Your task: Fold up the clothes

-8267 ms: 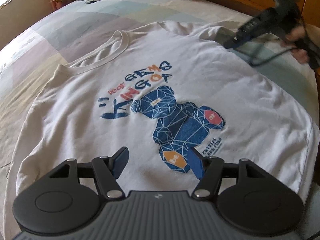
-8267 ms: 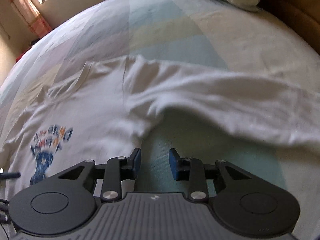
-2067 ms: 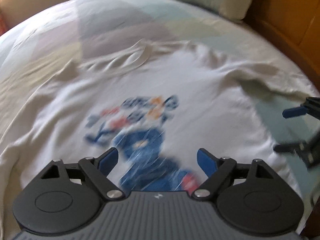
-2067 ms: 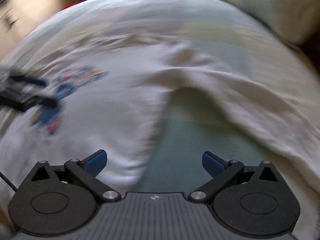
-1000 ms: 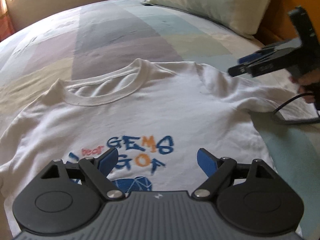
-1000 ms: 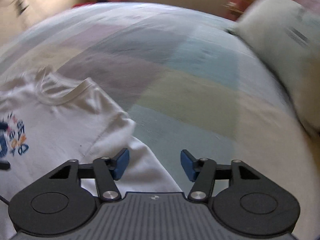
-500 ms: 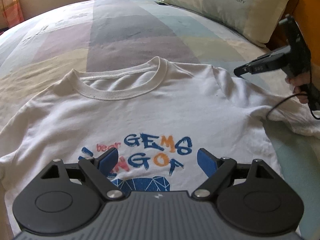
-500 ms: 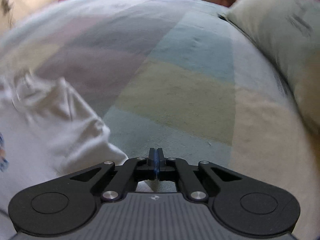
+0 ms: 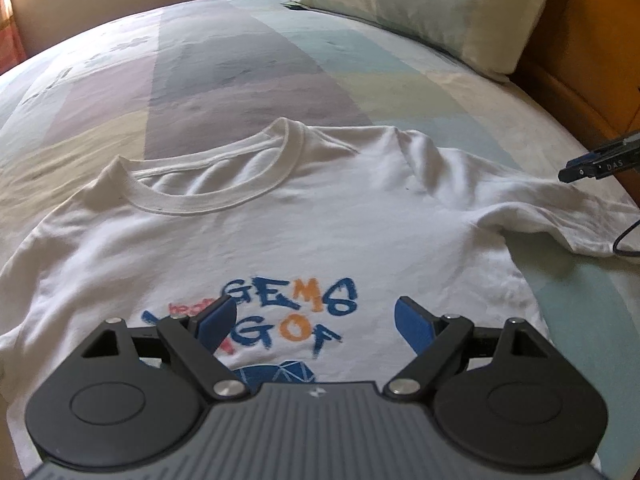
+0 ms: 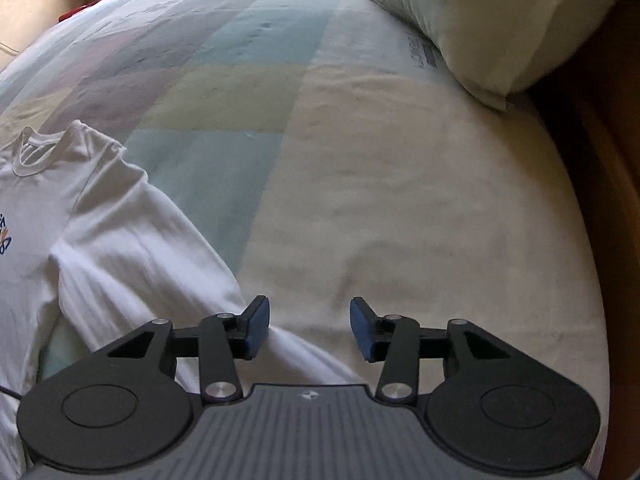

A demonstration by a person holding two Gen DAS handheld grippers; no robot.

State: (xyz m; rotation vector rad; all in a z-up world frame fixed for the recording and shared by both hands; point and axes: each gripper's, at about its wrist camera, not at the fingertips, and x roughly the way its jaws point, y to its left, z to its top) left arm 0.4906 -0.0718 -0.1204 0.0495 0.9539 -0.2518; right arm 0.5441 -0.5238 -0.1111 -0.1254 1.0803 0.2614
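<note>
A white T-shirt (image 9: 320, 220) with a blue and orange print lies face up and flat on the bed, collar (image 9: 208, 184) toward the far side. My left gripper (image 9: 316, 320) is open and empty, hovering over the printed chest. My right gripper (image 10: 306, 328) is open and empty just above the shirt's right sleeve (image 10: 140, 240), whose cloth lies under its left finger. The right gripper's fingertips (image 9: 580, 170) show at the right edge of the left wrist view, above that sleeve (image 9: 560, 212).
The bed has a pastel patchwork sheet (image 9: 240, 60). A pale pillow (image 9: 440, 4) lies at the head, also in the right wrist view (image 10: 500, 20). A wooden bed frame (image 9: 580, 80) runs along the right side. A black cable (image 9: 624, 244) trails over the sleeve.
My right gripper was shut half a second ago and is now open over the sleeve. The left gripper has moved slightly closer to the shirt, staying open.
</note>
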